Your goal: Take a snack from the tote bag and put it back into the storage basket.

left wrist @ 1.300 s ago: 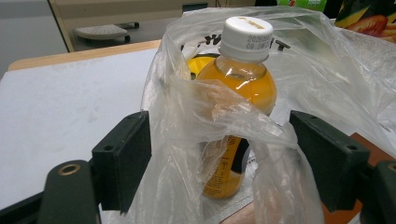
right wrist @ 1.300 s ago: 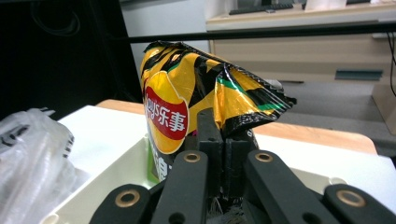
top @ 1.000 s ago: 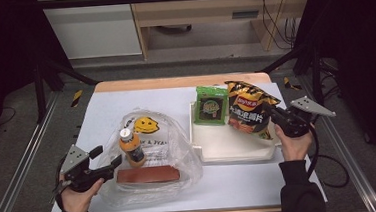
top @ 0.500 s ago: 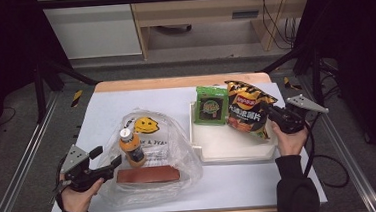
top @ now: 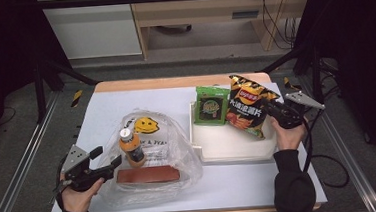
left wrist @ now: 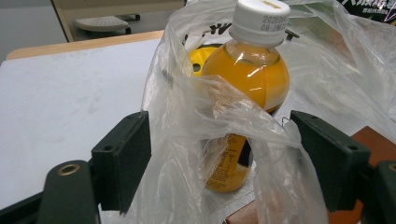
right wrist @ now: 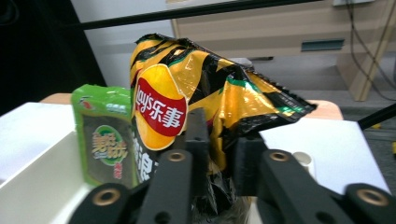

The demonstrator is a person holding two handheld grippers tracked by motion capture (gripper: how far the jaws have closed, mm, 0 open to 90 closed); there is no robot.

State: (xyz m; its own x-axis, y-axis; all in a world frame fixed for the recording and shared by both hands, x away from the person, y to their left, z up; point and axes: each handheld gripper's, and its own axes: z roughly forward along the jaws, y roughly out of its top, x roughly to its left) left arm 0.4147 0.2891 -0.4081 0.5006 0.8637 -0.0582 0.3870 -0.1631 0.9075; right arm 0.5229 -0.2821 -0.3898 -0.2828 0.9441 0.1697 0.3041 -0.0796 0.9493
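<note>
Chips bag sits upper right of center in the high view, standing in the white tray, w/ the green snack pack touching its left side. Right gripper comes in from the bag's right edge; its jaws have just been opening, w/ the bag's edge between them. Left gripper is at lower left, at the near-left edge of the clear plastic bag, which holds the orange drink bottle and a brown bar.

Left gripper view: we see the jaws spread wide, a fold of the plastic bag bunched between them but neither pad pressing it, so released. Bottle stands upright right behind, center frame.

Right gripper view: jaws sit close w/ a narrow gap, chips bag crumpled between; we read the grip as let go, pads no longer pinching. Bag rises above the jaws, long axis vertical, leaning on the green pack at left.

For the next move, we judge the chips bag lies straight ahead of the right gripper and well apart from the left, so the right hand is nearer; the plastic bag's mouth is the left hand's job.
</note>
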